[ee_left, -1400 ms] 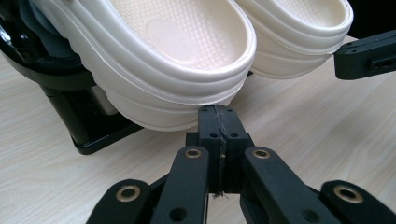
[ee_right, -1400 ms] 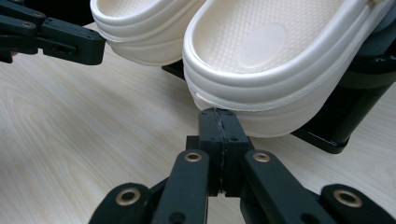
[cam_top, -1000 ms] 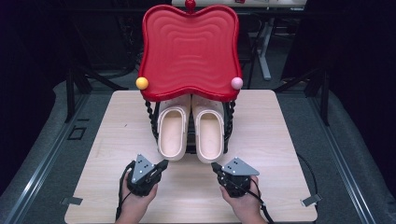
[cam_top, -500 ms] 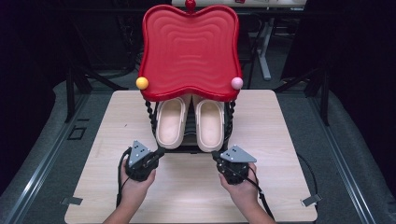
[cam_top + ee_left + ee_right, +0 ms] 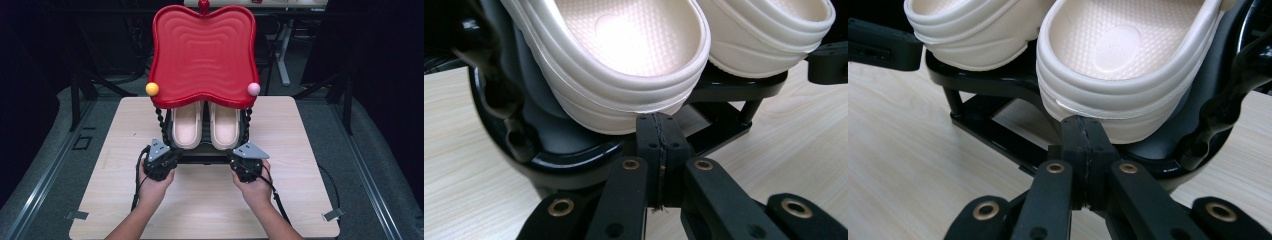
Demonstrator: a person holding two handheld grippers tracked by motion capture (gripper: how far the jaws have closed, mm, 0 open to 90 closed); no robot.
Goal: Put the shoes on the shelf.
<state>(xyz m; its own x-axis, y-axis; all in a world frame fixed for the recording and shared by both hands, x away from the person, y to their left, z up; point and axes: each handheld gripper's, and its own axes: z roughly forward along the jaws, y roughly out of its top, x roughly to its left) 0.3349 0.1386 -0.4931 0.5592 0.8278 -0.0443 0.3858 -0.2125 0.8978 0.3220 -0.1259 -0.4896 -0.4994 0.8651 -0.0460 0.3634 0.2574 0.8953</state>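
The left gripper has its two black jaws pressed together with nothing between them, and the right gripper is closed and empty in the same way. Both have travelled forward across the table since a second ago — then they hung well short of the rack, now each tip sits just under the heel of a shoe.

The pair of cream-coloured ribbed rubber clogs lies side by side, heels toward the person, on the lower shelf of a black metal rack at the middle of the pale wooden table. In the left gripper view the left clog shows a dimpled insole and a thick ridged heel rim; the right clog looks the same in the right gripper view.

Above the clogs, a glossy red wavy-edged plastic tray roofs the rack — a yellow ball and a pink ball cap its front corners, and it hides the toes from the high view.
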